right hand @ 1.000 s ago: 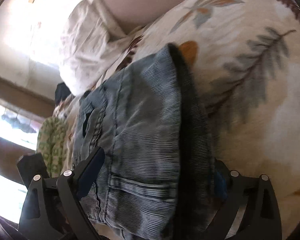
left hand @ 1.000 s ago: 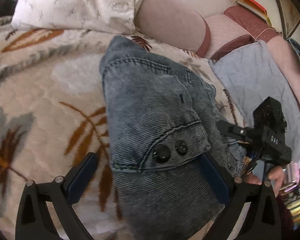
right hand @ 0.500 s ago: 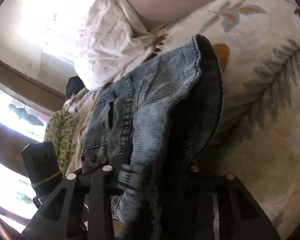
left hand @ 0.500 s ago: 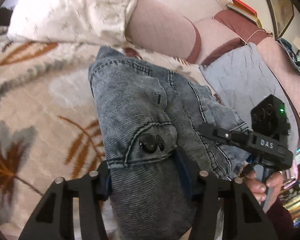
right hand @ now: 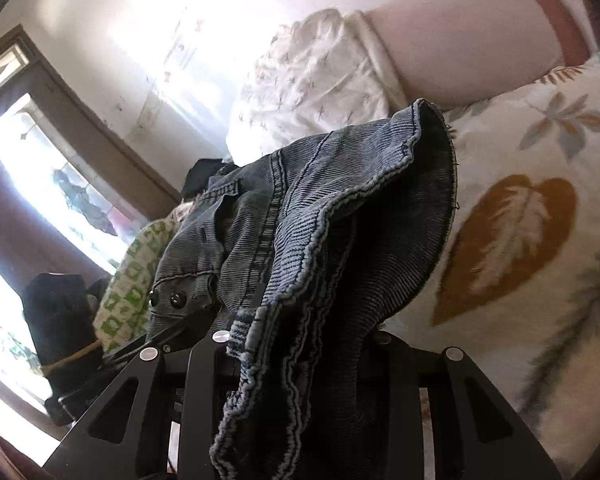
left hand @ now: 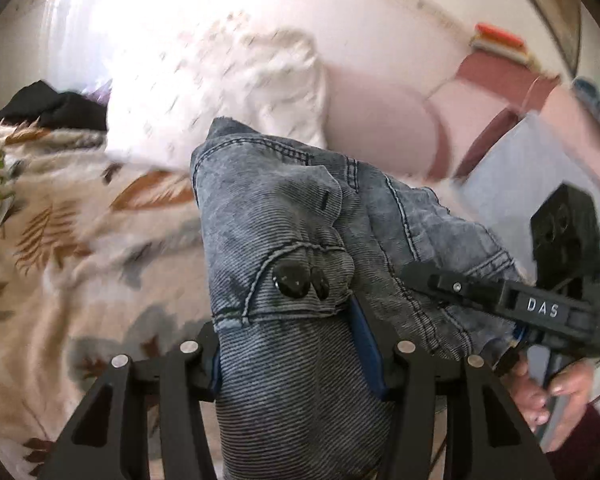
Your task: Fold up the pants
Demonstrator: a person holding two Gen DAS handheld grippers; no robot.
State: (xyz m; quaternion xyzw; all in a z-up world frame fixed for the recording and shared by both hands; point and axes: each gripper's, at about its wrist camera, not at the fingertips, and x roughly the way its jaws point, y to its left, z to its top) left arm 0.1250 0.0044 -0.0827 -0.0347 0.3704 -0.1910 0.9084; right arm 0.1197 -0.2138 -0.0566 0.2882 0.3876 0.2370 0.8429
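Observation:
The grey-blue denim pants (left hand: 276,232) are lifted off the leaf-patterned blanket (left hand: 60,240). My left gripper (left hand: 296,344) is shut on the waistband just below two black buttons (left hand: 300,282). My right gripper (right hand: 300,344) is shut on another bunched part of the pants (right hand: 339,216), whose dark inside hangs open on the right. In the left wrist view the right gripper (left hand: 451,286) shows at the right, held by a hand, its tips buried in denim. Both pairs of fingertips are hidden by cloth.
A white pillow (left hand: 228,92) and a pink bolster (left hand: 379,124) lie at the head of the bed. A light blue cloth (left hand: 511,184) is at the right. Dark clothes (left hand: 56,108) lie at the far left. A window (right hand: 52,184) and a green patterned item (right hand: 132,280) are at the right wrist view's left.
Both grippers closed on the pants about half a second ago and have since lifted them; the views tilt up toward the pillow and wall.

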